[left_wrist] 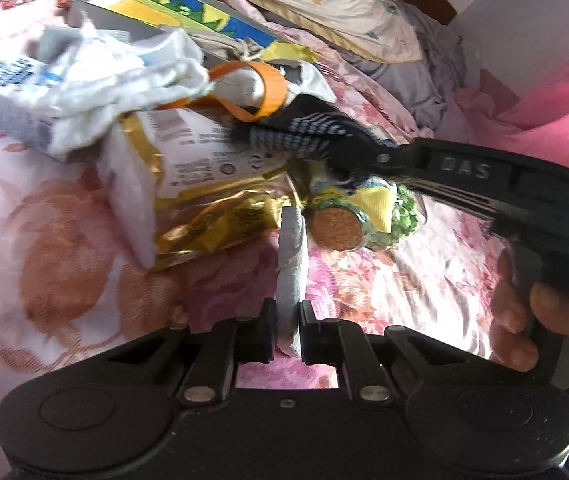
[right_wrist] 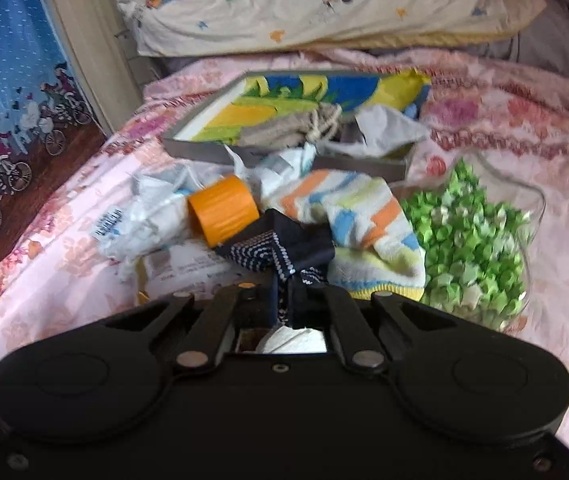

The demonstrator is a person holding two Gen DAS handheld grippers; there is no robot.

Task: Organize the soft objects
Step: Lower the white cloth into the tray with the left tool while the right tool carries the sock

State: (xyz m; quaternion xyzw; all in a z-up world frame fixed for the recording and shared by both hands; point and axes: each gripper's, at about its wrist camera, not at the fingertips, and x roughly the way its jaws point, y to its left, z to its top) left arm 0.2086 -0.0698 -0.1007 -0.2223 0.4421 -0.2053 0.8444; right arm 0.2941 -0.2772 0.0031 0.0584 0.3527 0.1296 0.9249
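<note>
My left gripper [left_wrist: 287, 312] is shut on a thin grey-white soft piece [left_wrist: 292, 264] that stands up between its jaws over the floral bedspread. My right gripper [right_wrist: 282, 296] is shut on a dark navy patterned sock [right_wrist: 280, 256]; the same sock shows in the left wrist view [left_wrist: 308, 136] at the right gripper's tip [left_wrist: 368, 160]. A striped pastel sock [right_wrist: 364, 216] lies just past it. A grey tray [right_wrist: 284, 156] holds a colourful cloth [right_wrist: 296, 96] and a small beige drawstring pouch [right_wrist: 292, 128].
A glass jar of green paper stars [right_wrist: 472, 240] with a cork lid [left_wrist: 337, 229] lies on its side. Orange tape roll [right_wrist: 222, 208], gold packet [left_wrist: 212, 200], crumpled white wrappers [left_wrist: 96, 80] and a pillow [right_wrist: 304, 4] are around. The bed's edge [right_wrist: 64, 184] is on the left.
</note>
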